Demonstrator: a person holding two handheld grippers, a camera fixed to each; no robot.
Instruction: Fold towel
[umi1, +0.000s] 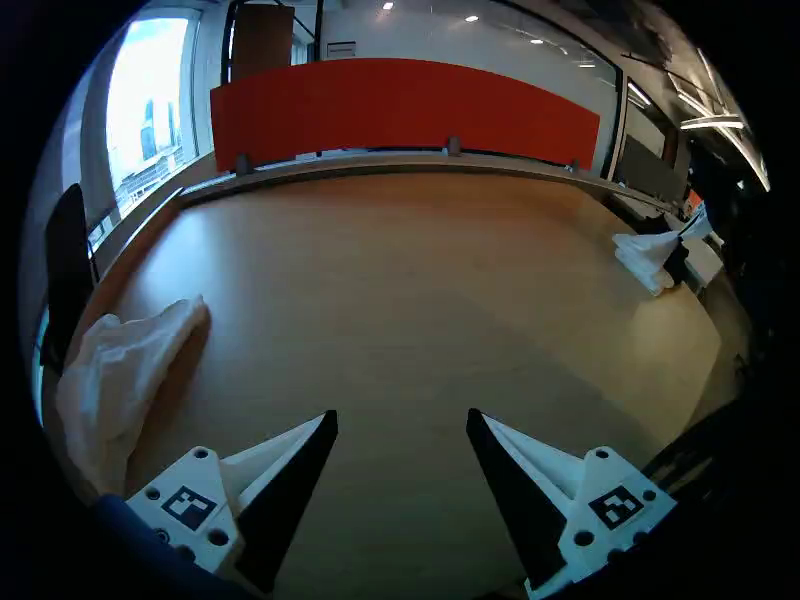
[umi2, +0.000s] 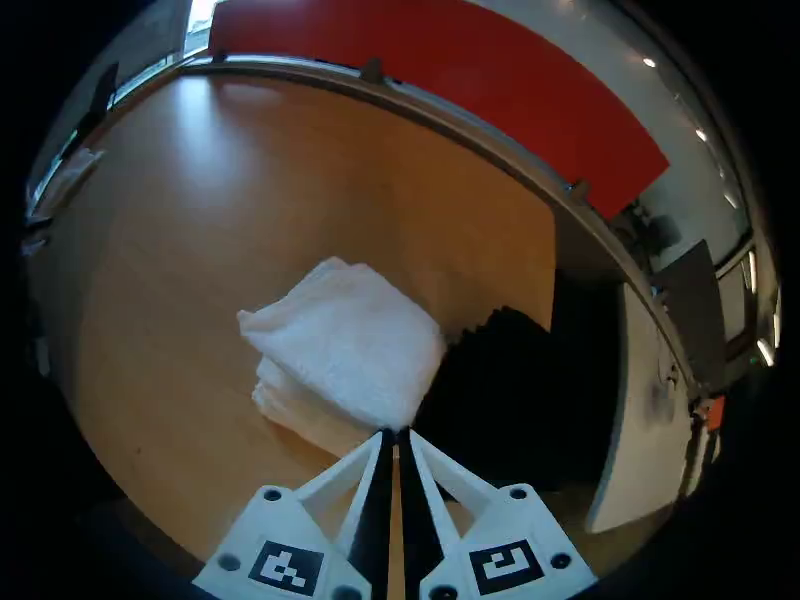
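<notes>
A folded white towel (umi2: 345, 355) lies on the wooden table (umi2: 200, 230) just ahead of my right gripper (umi2: 396, 436). That gripper's fingers are shut, and the towel's near corner sits pinched at their tips. In the left gripper view the same towel (umi1: 645, 255) shows far off at the table's right edge, with the right gripper (umi1: 692, 228) behind it. My left gripper (umi1: 400, 420) hovers open over bare wood (umi1: 400, 290) with nothing between its fingers. A second, crumpled white towel (umi1: 115, 370) lies at the table's left edge, left of the left gripper.
A red divider panel (umi1: 400, 105) runs along the table's far edge. Next to the folded towel, at the right table edge, is a dark shape (umi2: 500, 380). A black chair back (umi1: 65, 260) stands at the left, by the windows (umi1: 150, 110).
</notes>
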